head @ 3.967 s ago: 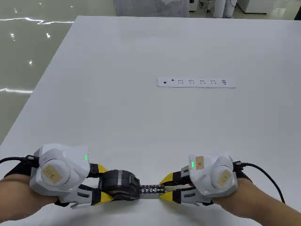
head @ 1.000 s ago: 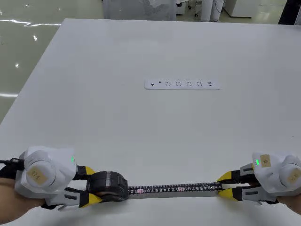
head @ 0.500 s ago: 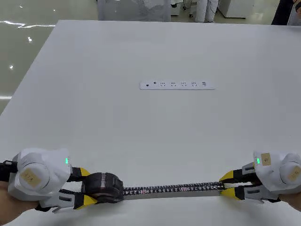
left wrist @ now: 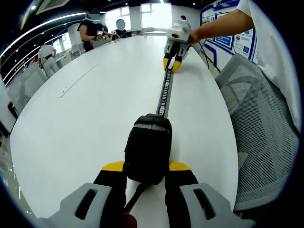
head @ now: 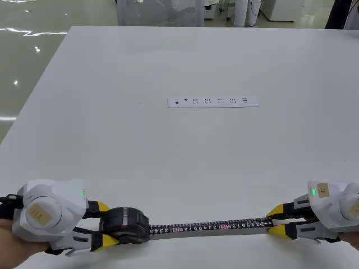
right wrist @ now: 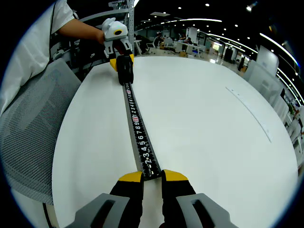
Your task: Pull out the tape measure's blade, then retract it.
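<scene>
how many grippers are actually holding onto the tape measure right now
2. The left gripper is shut on the tape measure case at the table's near left; the right gripper is shut on the blade's end at the near right.

Four seconds ago the right gripper (head: 276,221) sat close beside the tape measure (head: 124,225) held in the left gripper (head: 106,224), with only a short stub of blade (head: 210,227) between them. Now the right gripper has drawn well away toward 3 o'clock, and the blade stretches long along the counter (head: 168,67). Over the last half second the span has barely grown.
</scene>
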`<state>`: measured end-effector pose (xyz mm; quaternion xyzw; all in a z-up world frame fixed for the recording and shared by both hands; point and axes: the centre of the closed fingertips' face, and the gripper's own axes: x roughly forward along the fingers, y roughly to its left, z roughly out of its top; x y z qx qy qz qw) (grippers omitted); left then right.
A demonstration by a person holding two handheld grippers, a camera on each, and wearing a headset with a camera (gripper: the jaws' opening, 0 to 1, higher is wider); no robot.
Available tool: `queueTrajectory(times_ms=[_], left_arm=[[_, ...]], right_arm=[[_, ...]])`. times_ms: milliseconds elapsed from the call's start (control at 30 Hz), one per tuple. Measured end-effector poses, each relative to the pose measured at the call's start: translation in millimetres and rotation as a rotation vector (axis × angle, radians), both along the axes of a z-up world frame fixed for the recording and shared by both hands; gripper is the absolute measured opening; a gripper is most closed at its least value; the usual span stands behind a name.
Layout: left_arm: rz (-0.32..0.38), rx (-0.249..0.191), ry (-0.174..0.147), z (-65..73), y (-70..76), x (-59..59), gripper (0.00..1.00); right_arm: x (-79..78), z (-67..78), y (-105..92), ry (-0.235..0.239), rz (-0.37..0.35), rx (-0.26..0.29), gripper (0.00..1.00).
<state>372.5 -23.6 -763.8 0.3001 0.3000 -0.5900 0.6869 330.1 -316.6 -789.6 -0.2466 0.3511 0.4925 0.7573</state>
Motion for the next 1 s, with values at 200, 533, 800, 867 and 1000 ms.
queueTrajectory(times_ms=[200, 533, 800, 867, 1000], left_arm=[[0.019, -0.004, -0.021, 0.2, 0.1, -1.4, 0.26], [0.05, -0.008, -0.011, -0.6, 1.3, 0.1, 0.27], [0.061, -0.014, 0.018, -2.2, -1.7, -3.8, 0.39], [0.054, -0.012, 0.015, -2.0, -2.2, -5.0, 0.39], [0.058, -0.016, 0.016, -1.3, -2.6, -4.5, 0.4]], right_arm=[[0.0, -0.8, 0.1, 0.005, 0.021, -0.022, 0.12], [2.5, -1.6, 0.9, 0.019, -0.006, -0.048, 0.13], [0.2, -2.5, 3.4, 0.037, -0.015, -0.05, 0.21], [-0.8, -2.2, 4.0, 0.042, -0.017, -0.047, 0.23], [-0.5, -0.8, 3.4, 0.039, -0.027, -0.043, 0.25]])
